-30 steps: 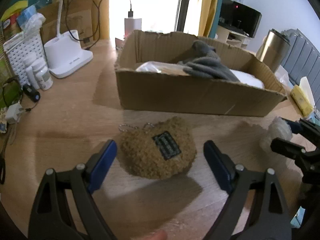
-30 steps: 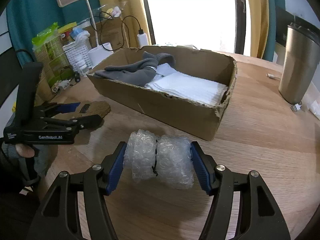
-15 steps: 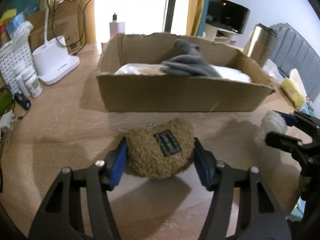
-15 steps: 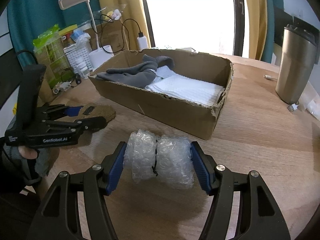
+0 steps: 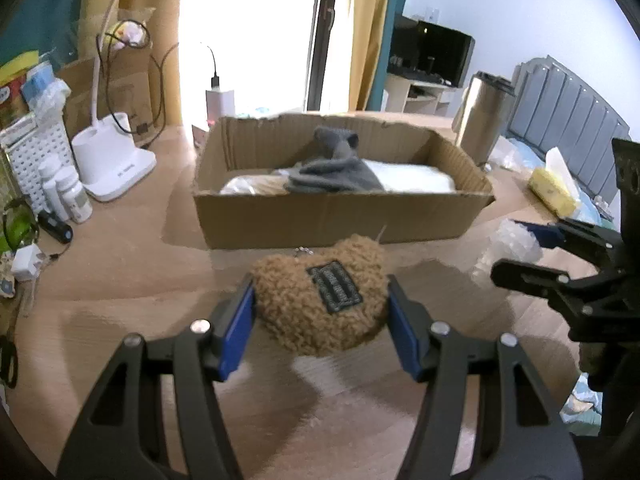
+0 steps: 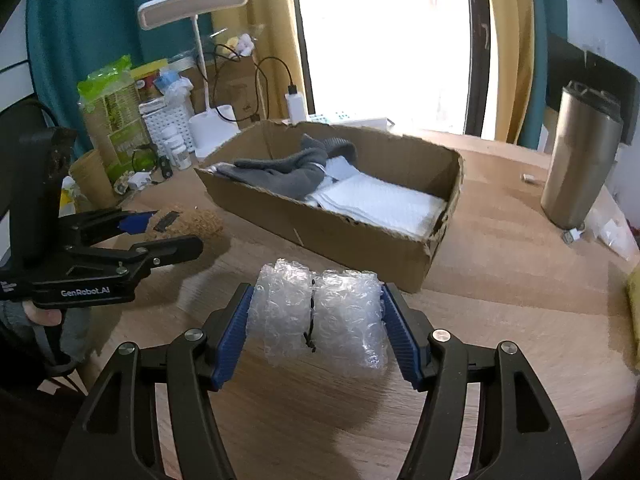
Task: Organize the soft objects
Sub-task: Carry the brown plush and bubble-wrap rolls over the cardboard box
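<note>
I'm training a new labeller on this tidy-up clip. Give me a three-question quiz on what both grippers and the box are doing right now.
1. True or false: the left gripper is shut on the pouch.
2. What does the right gripper hold? A) sock B) bubble wrap C) tumbler
3. Name the grey item lying in the box.

Key: 1 true; 2 B; 3 the sock.

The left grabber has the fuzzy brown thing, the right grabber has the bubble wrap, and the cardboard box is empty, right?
Not quite: the cardboard box is not empty. The right wrist view shows a grey cloth and white padding inside. The rest is right.
</note>
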`<move>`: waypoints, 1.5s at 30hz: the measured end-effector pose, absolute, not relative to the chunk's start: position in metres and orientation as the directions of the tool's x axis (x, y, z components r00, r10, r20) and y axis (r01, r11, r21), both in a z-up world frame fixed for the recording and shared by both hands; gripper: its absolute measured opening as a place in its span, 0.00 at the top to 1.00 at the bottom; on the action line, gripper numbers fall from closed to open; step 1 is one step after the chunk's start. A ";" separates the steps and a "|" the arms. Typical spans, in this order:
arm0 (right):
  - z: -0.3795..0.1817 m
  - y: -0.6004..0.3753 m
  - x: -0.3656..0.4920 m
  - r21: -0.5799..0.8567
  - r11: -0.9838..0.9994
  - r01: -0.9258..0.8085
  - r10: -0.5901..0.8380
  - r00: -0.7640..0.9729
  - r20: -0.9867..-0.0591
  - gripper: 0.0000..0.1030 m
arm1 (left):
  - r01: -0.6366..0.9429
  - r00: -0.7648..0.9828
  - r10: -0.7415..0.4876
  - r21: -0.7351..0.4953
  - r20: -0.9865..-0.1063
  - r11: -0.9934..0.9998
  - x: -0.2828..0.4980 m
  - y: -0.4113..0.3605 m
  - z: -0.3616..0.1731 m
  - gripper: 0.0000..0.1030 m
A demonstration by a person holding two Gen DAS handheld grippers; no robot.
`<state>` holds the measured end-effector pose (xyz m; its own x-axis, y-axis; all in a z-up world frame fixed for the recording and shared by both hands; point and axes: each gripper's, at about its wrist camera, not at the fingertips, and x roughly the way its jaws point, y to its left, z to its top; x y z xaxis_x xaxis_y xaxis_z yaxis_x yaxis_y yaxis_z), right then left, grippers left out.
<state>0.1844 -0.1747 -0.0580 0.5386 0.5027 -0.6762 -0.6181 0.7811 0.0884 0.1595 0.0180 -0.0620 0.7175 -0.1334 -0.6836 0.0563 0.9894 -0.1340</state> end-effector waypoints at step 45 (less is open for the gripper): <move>-0.022 -0.130 0.233 0.034 0.738 -0.674 0.550 0.571 -0.610 0.35 | 0.087 0.810 -0.155 -0.146 -0.566 0.986 0.201 0.054 -0.023 0.39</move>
